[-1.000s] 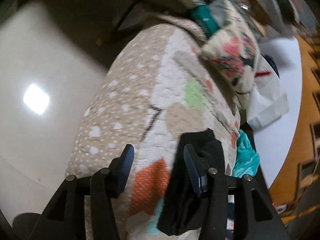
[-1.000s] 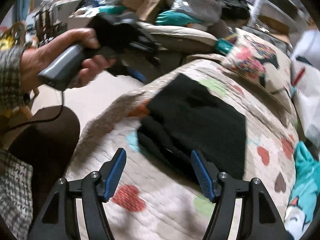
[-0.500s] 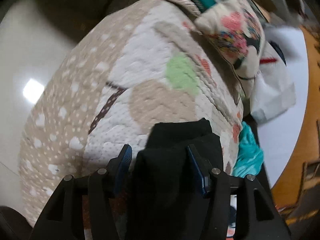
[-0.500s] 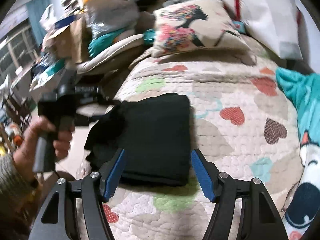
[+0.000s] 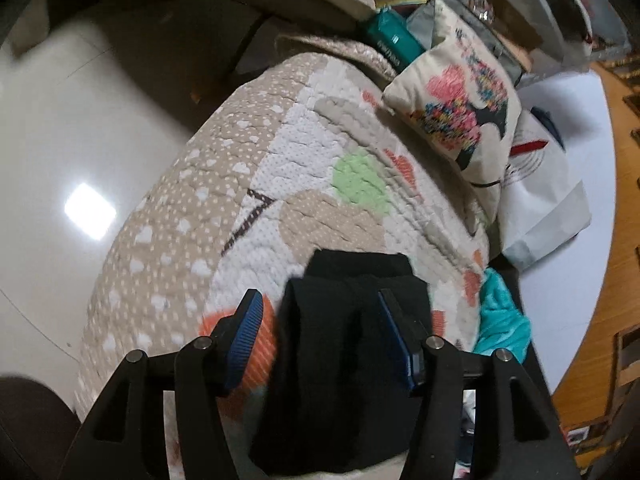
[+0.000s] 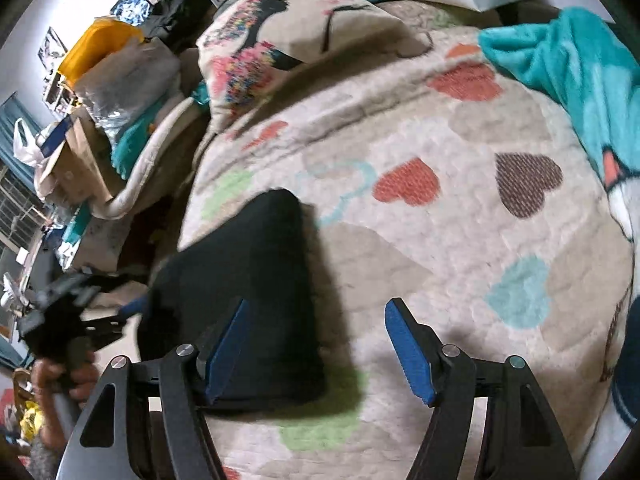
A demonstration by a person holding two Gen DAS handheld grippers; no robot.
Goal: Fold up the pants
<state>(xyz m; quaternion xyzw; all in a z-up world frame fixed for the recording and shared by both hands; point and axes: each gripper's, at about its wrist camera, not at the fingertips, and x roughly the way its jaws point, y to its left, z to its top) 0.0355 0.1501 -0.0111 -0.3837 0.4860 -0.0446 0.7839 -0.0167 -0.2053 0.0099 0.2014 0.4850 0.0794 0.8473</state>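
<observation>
The black pants [image 5: 344, 360] lie folded into a compact stack on a heart-patterned quilt [image 5: 320, 184]. In the left wrist view my left gripper [image 5: 320, 332] is open, its jaws standing to either side of the stack's near end. In the right wrist view the pants [image 6: 256, 288] are a dark folded block left of centre. My right gripper [image 6: 316, 344] is open, its left finger [image 6: 228, 344] over the pants' right edge, its right finger [image 6: 408, 348] over the bare quilt [image 6: 440, 200]. The left gripper [image 6: 80, 312] shows blurred at the pants' left end.
A printed cushion [image 5: 460, 112] and a white bag [image 5: 540, 208] lie at the quilt's far end. A teal blanket [image 6: 580, 64] lies on the right side. Boxes, bags and clutter [image 6: 100, 92] stand beyond the bed's left side. Pale floor [image 5: 60, 140] lies left of the bed.
My left gripper moved in over the pants' end and has since drawn back a little. My right gripper swung right and closer, so the pants now sit under its left finger.
</observation>
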